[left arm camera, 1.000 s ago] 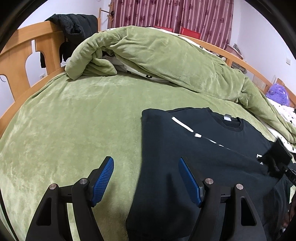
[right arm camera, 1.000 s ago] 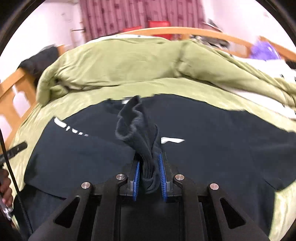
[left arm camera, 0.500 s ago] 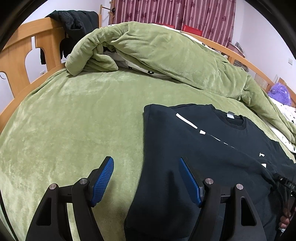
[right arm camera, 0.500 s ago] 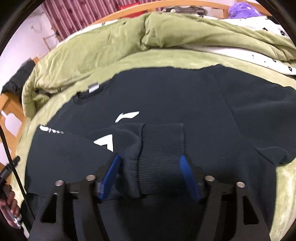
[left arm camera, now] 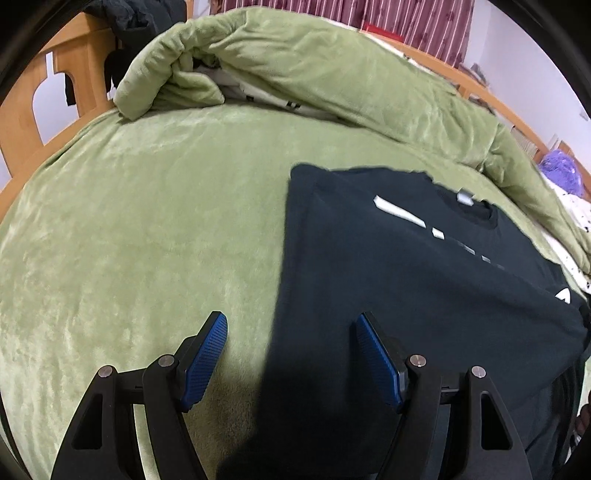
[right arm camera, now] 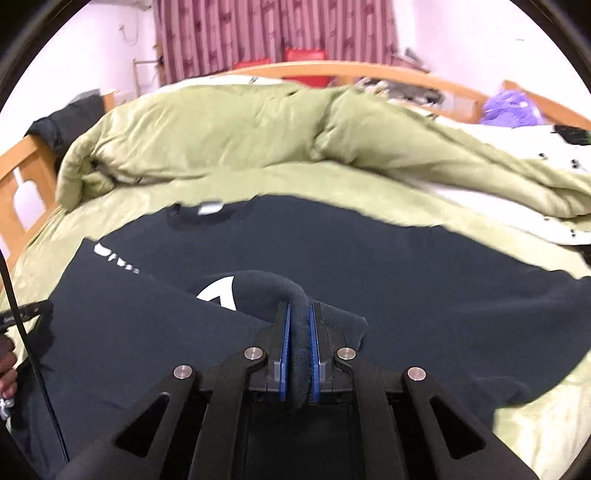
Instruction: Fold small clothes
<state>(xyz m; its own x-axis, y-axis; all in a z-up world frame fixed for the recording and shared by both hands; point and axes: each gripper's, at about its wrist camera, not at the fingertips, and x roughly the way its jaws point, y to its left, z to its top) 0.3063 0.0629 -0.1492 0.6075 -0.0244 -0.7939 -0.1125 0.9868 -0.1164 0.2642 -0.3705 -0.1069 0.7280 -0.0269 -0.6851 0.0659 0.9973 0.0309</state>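
Observation:
A black sweatshirt (left arm camera: 406, 277) with white print lies flat on the green bed cover, its left side folded inward. It also shows in the right wrist view (right arm camera: 369, 258). My left gripper (left arm camera: 291, 339) is open and empty, low over the sweatshirt's left folded edge. My right gripper (right arm camera: 299, 325) is shut on the ribbed sleeve cuff (right arm camera: 291, 295), which arches up from the sweatshirt's middle into the blue pads.
A bunched green duvet (left arm camera: 332, 74) lies across the back of the bed. A wooden bed frame (left arm camera: 48, 92) with a black jacket (left arm camera: 140, 18) stands at the left. A purple item (right arm camera: 509, 107) is at the far right. Bare green cover (left arm camera: 129, 221) spreads left of the sweatshirt.
My right gripper was shut on the cuff, opened with the cuff lying between the pads, and is now shut on it again. My left gripper has moved slightly closer over the sweatshirt's left edge.

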